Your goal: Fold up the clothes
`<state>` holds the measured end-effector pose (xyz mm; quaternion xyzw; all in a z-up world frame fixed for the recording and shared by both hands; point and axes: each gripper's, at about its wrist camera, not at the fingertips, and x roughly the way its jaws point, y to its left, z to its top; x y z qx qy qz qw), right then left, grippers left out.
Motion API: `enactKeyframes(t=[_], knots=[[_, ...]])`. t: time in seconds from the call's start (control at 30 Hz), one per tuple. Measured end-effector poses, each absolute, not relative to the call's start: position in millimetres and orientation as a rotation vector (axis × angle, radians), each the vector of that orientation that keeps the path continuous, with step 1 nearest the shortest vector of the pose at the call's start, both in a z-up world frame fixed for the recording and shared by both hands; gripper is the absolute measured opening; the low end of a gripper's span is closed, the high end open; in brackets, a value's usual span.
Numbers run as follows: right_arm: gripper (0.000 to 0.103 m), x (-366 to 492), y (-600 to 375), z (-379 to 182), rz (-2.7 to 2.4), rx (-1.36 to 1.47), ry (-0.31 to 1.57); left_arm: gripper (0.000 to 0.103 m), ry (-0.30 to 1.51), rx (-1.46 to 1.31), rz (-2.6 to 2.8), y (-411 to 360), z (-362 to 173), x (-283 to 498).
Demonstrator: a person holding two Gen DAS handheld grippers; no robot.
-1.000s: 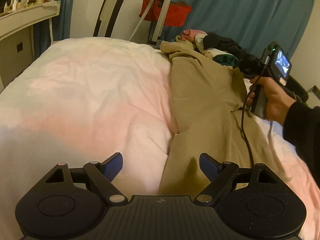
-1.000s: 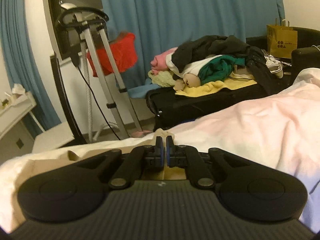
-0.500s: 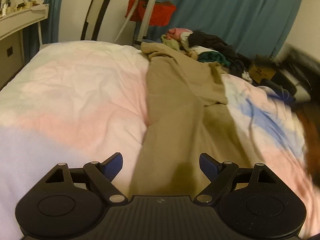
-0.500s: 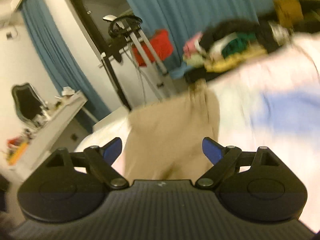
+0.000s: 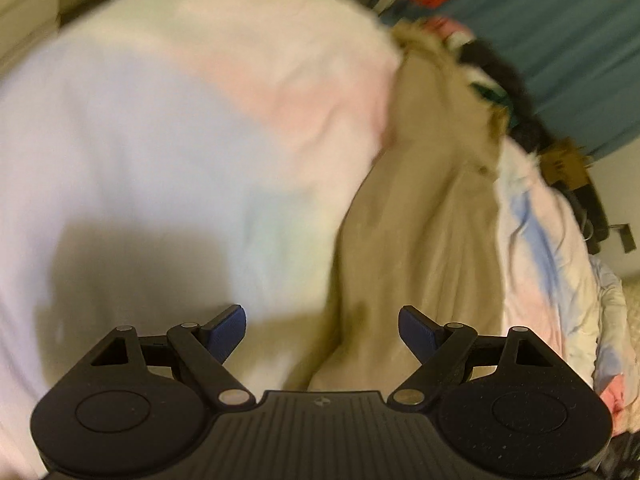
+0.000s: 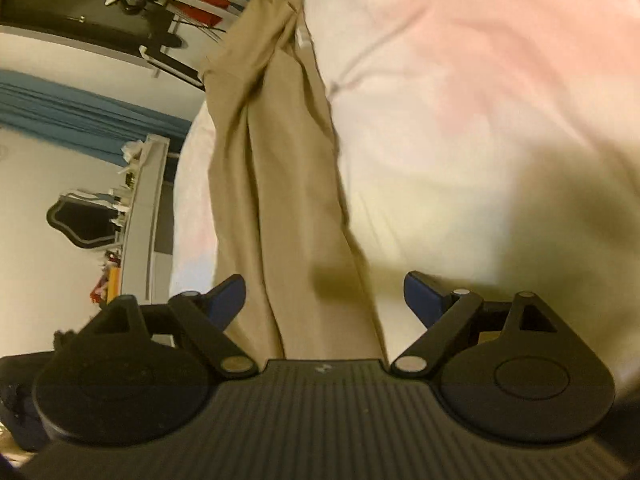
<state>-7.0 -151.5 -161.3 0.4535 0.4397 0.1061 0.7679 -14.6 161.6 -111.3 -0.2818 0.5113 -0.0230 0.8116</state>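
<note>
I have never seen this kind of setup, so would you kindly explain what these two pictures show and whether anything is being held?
No robot here: a person holds a two-finger gripper in each hand, each with a fisheye camera looking along its fingers. One picture is from the left gripper, the other from the right gripper. The black shape at the bottom is the tool itself; the blue tips are its finger pads. Long tan trousers lie stretched on a pale pink-and-white duvet. Both grippers are open over the trousers and hold nothing; the right one's jaws have just opened.
</note>
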Motion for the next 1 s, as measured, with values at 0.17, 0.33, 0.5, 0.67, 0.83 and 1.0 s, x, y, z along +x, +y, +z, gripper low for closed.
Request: enactKeyframes(t=[0.17,0.33,0.5,0.67,0.83,1.0], knots=[[0.077,-19.4,-132.6,-173.2,0.236,0.964,0.984,0.071,1.183,-0.601,-0.041,148.4,-126.5,-29.7],[0.063,-36.1,-131.4,-176.7,0.275,0.995,1.011,0.030,1.239,-0.656,-0.040,145.6,-128.5,-47.4],[0.042,-48.2,-132.7,-179.6,0.280,1.059,1.036,0.010,1.188,-0.717,-0.019,155.0,-116.4,-61.8],[0.041,-47.0,-119.8,-177.9,0.242,0.944,1.046,0.019,1.207,-0.731,-0.009,154.0,-120.9,-59.6],[0.042,-47.0,-124.3,-183.9,0.221,1.013,1.062,0.043,1.273,-0.628,-0.037,142.3,-122.9,-50.1],[0.050,-47.7,-108.7,-174.2,0.245,0.921,1.090,0.040,1.275,-0.596,-0.038,139.9,-123.0,-51.8]])
